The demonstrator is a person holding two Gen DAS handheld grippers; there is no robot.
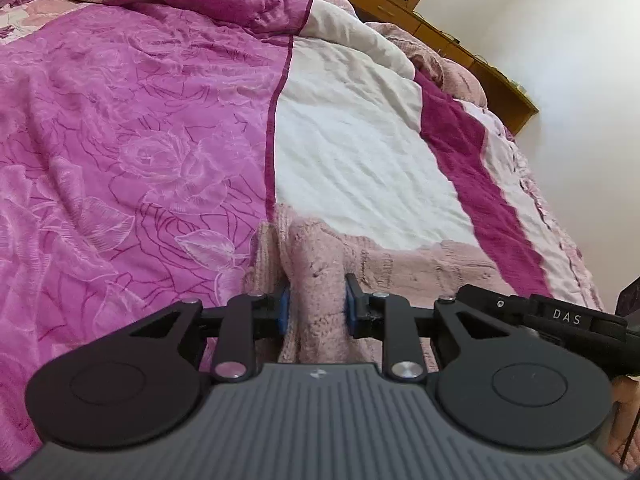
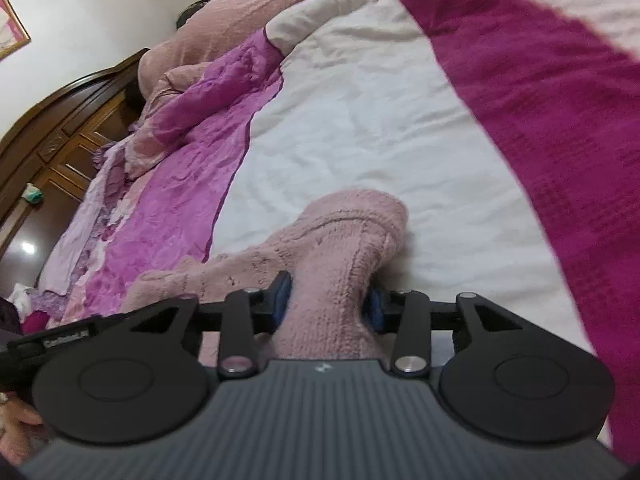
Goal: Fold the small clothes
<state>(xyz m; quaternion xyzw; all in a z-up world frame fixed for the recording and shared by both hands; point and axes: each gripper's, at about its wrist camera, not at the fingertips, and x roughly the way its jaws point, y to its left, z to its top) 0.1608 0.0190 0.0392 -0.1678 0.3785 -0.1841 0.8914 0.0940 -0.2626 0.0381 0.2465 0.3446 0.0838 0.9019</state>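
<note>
A small pale pink knitted garment (image 1: pixel 316 264) lies on the white panel of the bedspread (image 1: pixel 352 148). In the left wrist view my left gripper (image 1: pixel 316 308) is shut on a bunched fold of the knit, its blue pads pressing both sides. In the right wrist view my right gripper (image 2: pixel 328 300) is shut on another thick bunch of the same pink knit (image 2: pixel 340 240), which bulges forward past the blue pads (image 2: pixel 283 300). The rest of the garment trails left across the bed. The other gripper's black body (image 1: pixel 560 316) shows at the right edge of the left wrist view.
The bedspread has a magenta rose-patterned part (image 1: pixel 120 140) on the left and a dark magenta stripe (image 2: pixel 540 100) on the right. A wooden headboard (image 2: pixel 52 136) stands at the bed's end, a wooden shelf (image 1: pixel 460 48) along the wall. A hand (image 2: pixel 16 420) shows at bottom left.
</note>
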